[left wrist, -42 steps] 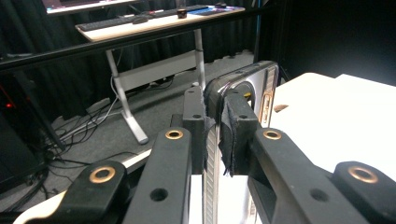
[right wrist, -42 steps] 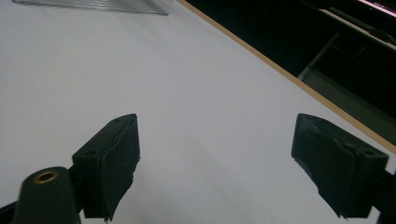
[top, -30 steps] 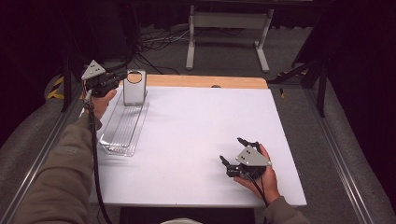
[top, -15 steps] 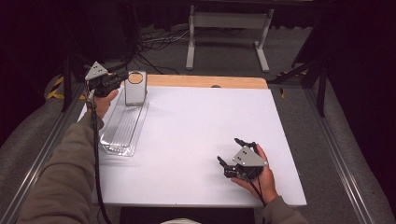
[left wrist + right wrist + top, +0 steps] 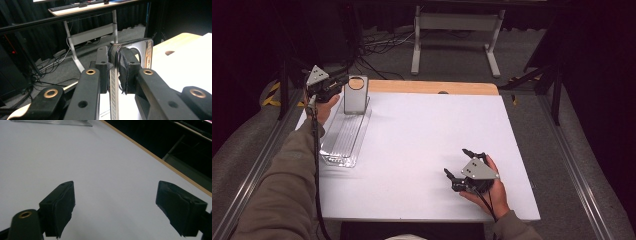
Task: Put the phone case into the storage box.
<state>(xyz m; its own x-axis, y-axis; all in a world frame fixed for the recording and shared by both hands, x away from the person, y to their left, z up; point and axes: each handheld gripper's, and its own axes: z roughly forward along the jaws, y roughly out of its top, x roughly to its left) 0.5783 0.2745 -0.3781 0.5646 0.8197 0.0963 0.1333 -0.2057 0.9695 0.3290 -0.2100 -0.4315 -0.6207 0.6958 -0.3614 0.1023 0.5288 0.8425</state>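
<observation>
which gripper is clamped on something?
The left gripper: its jaws pinch the upright silver phone in the clear tray. The right gripper is open, empty.

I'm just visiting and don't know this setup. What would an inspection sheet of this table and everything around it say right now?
Surface: white table top with a bare wooden strip along the far edge.
Job's things: silver phone-like slab standing upright at the far end of a clear ribbed tray.
Clutter: nothing seen.
Grippers: left gripper clamped on the slab's edge; right gripper open, resting low over the bare table, holding nothing.
Cables: a black cable trails from the left gripper along the sleeve; loose cables lie on the floor beyond the table.
Surroundings: grey carpet, a white metal stand, dark curtains.
</observation>
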